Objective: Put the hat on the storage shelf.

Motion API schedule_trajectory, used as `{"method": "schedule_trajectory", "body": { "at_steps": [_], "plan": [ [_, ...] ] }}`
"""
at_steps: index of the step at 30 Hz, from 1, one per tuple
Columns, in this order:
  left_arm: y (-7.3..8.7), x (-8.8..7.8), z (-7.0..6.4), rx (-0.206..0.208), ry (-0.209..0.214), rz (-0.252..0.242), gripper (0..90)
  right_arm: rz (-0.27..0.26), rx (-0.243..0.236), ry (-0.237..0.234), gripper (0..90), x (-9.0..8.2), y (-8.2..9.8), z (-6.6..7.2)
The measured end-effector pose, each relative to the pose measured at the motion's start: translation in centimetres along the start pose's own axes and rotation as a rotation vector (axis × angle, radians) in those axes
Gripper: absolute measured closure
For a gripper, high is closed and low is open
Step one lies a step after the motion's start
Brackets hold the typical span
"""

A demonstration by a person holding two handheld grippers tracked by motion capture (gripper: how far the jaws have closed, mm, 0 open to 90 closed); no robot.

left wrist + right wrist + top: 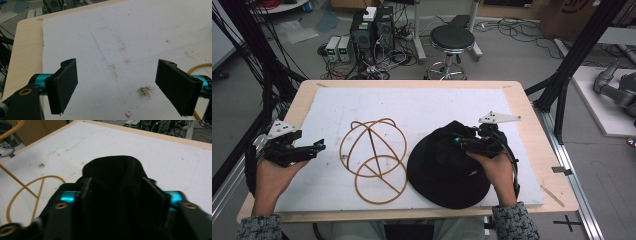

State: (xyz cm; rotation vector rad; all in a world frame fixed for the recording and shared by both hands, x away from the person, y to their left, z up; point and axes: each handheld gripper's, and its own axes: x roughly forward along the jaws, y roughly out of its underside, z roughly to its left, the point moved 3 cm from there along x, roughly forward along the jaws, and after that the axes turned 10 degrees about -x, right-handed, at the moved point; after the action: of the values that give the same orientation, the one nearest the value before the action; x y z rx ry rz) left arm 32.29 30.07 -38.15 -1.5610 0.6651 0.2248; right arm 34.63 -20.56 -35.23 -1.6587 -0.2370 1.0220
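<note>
From the high view I saw a wire frame (373, 160) of orange-brown hoops lying at the bench's (522, 100) centre on the white board (422, 105), with nothing between it and the black hat (447, 165) just beside it at 3 o'clock. My left tool (318, 146) hovered well out at 9 o'clock of the frame, its jaws wide apart over bare board. My right tool (460, 142) sat on the hat's crown, at the hat's 1 o'clock; its jaws flanked a ridge of black cloth, but I could not tell whether they pinched it.
</note>
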Motion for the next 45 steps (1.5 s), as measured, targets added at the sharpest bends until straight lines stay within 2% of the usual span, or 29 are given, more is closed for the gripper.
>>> {"method": "schedule_trajectory", "body": {
  "at_steps": [4,8,15,21,23,31,34,35,36,39,41,42,45],
  "plan": [
    [0.1,0.1,-0.1,0.002,0.002,0.003,18.5,0.008,-0.006,0.008,59.7,-0.1,-0.1,0.1],
    [0.0,0.0,0.1,-0.001,0.003,0.002,18.6,0.005,0.000,0.019,73.3,-0.3,-0.1,0.2],
    [0.0,0.0,0.1,-0.005,0.000,0.001,18.8,-0.005,-0.016,0.035,82.2,-0.5,-0.2,0.2],
    [0.0,-0.2,0.3,-0.004,-0.002,-0.002,18.9,-0.023,-0.015,0.037,85.5,-0.7,-0.3,0.2],
    [0.0,-0.2,0.4,-0.008,-0.005,-0.007,19.2,-0.046,-0.030,0.046,86.3,-1.2,-0.5,0.2],
    [-0.2,-0.5,0.5,-0.004,-0.003,-0.013,19.3,-0.138,-0.031,0.059,86.5,-3.3,-1.5,-0.4],
    [-0.2,-0.6,0.6,-0.009,-0.009,-0.014,19.4,-0.186,-0.025,0.041,86.6,-4.4,-2.0,-0.7],
    [-0.2,-0.6,0.6,-0.009,-0.009,-0.014,19.3,-0.186,-0.025,0.041,86.6,-4.4,-2.0,-0.7],
    [-0.2,-0.6,0.7,-0.009,-0.009,-0.015,19.3,-0.224,-0.021,0.014,86.7,-5.2,-2.4,-1.2],
    [-0.3,-0.7,0.8,-0.011,-0.011,-0.018,19.4,-0.256,-0.028,-0.013,86.7,-6.0,-3.0,-2.0],
    [-0.3,-0.8,0.8,-0.011,-0.012,-0.020,19.3,-0.268,-0.034,-0.019,86.6,-6.5,-3.4,-2.3],
    [-0.3,-0.8,0.8,-0.011,-0.011,-0.019,19.3,-0.294,-0.039,-0.022,86.6,-7.3,-4.2,-2.9],
    [-0.4,-0.8,0.7,-0.009,-0.009,-0.020,19.3,-0.328,-0.036,-0.037,86.6,-8.3,-5.1,-3.6]
  ]
}}
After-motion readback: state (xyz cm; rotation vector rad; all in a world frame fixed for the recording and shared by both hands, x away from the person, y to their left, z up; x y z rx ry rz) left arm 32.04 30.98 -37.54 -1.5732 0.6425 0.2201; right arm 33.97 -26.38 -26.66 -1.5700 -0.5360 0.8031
